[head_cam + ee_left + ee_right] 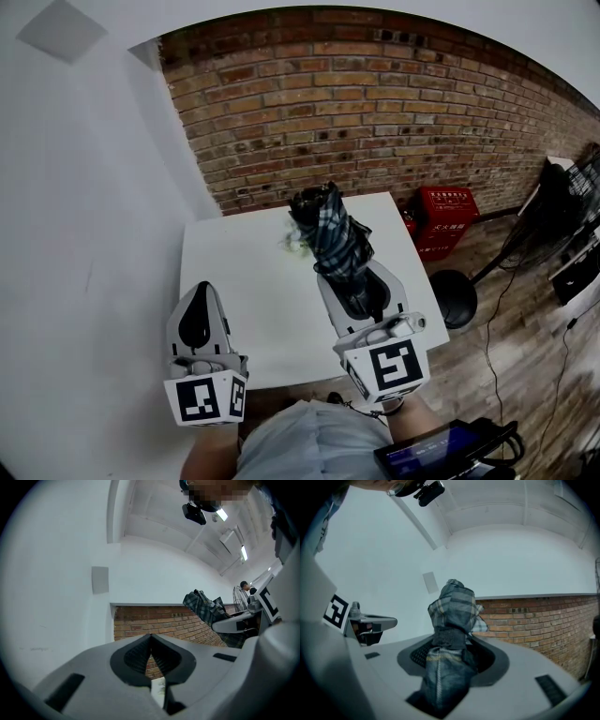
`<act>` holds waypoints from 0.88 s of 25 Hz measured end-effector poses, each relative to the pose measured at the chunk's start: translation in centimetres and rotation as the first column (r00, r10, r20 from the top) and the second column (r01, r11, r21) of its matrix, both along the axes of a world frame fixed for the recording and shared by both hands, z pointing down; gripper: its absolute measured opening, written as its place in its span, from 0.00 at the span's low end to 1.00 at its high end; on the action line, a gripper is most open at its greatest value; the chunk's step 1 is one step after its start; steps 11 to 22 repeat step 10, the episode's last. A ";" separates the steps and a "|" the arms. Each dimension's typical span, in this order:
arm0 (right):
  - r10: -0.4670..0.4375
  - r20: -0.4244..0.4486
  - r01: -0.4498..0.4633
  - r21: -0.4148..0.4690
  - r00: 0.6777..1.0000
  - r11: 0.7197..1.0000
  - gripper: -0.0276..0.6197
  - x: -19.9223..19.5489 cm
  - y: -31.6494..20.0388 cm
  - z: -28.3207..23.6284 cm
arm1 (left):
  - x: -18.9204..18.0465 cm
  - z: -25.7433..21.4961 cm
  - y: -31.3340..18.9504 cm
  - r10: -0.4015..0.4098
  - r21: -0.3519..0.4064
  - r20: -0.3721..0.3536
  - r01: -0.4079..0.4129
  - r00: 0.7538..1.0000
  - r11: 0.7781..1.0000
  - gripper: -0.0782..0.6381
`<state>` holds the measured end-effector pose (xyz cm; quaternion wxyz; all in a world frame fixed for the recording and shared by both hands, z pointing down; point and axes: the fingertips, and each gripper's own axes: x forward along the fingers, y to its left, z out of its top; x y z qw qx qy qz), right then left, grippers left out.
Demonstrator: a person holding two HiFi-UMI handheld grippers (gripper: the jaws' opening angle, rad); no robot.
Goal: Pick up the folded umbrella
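Note:
The folded umbrella (330, 234) is dark plaid, strapped shut, and sticks forward and up out of my right gripper (358, 292), lifted off the white table (246, 272). In the right gripper view the jaws press on both sides of the umbrella (451, 634), which fills the gap between them. My left gripper (196, 321) hovers over the table's near left part with its jaws closed together and nothing in them; the left gripper view shows the pads (140, 654) meeting at the tip. The umbrella (206, 607) also appears at the right of that view.
A brick wall (375, 103) runs behind the table and a white wall lies to the left. A red box (442, 220) sits on the wooden floor right of the table, beside a black fan base (455, 297) and cables. A small pale object (294, 242) lies on the table under the umbrella.

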<state>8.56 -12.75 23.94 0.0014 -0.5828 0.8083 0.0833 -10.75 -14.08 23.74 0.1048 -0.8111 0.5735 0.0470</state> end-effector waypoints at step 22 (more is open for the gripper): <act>-0.002 0.001 0.002 -0.002 1.000 1.000 0.35 0.0 -0.8 0.4 | 0.2 0.6 -0.9 0.004 -0.007 0.001 -0.004 1.000 1.000 0.12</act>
